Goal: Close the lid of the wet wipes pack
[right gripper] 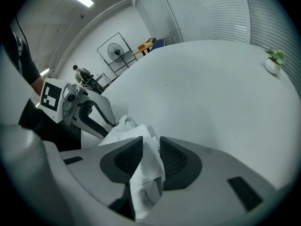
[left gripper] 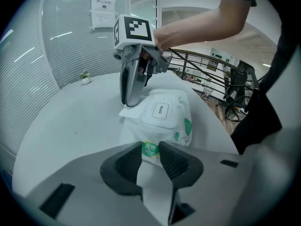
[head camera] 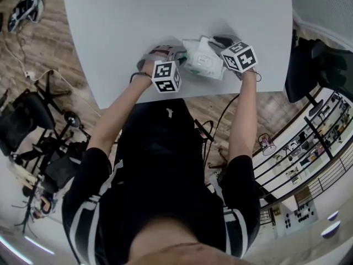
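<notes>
- Worktop (head camera: 110, 37): white; wipes pack (left gripper: 162, 126) lies near the person's edge, btwn both tools.
- Wipes pack: soft white wrap, held at each end.
- Left tool (left gripper: 150, 149): pinching the near end seam by the green logo. Good anchor, hold it steady.
- Right tool (right gripper: 151, 145): pinching the crumpled film at the far end.
- Lid (left gripper: 162, 111): "OPEN" flap looks flat; can't tell if snapped. Prob best to free one tool and press straight down on the flap's middle w/o dragging the pack.

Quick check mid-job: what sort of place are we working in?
Probably an office or lab space: a black office chair beside the table, slatted blinds along the wall, and a pedestal fan further back.
</notes>
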### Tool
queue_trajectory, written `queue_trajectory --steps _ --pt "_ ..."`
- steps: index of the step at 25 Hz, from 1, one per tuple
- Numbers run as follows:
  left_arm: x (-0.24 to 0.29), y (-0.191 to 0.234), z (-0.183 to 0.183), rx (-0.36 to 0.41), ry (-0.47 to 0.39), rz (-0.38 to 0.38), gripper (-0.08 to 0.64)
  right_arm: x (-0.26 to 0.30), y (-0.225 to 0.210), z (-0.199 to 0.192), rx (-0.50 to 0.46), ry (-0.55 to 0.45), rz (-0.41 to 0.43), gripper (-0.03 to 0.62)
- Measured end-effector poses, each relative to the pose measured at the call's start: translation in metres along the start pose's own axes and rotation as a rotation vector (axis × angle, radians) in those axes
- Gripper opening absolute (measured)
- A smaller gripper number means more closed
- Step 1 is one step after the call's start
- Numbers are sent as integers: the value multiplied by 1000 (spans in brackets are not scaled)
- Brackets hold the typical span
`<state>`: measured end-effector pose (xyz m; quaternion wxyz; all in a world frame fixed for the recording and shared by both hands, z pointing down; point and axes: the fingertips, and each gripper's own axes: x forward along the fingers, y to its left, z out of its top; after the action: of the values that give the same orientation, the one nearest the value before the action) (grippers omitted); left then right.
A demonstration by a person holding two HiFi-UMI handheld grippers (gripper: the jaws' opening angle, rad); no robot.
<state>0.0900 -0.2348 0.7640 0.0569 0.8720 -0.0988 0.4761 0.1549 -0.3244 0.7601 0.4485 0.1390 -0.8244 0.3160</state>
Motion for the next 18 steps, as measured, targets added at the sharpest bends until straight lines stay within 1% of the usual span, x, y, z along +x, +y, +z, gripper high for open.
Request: queue_trajectory --steps 3,9,12,14,18 --pt "-3 1 -3 -9 -5 3 132 -2 5 4 -6 -1 16 122" --pt "-1 2 -2 -32 -10 7 132 -26 15 13 -45 -41 3 98" --pt "0 1 -1 -3 -2 30 132 -37 30 11 -90 -45 1 58" --pt "3 0 0 14 4 54 127 -41 45 5 -121 -39 13 57" --pt "0 0 -3 -10 -1 67 123 -39 77 -10 -173 -13 31 68"
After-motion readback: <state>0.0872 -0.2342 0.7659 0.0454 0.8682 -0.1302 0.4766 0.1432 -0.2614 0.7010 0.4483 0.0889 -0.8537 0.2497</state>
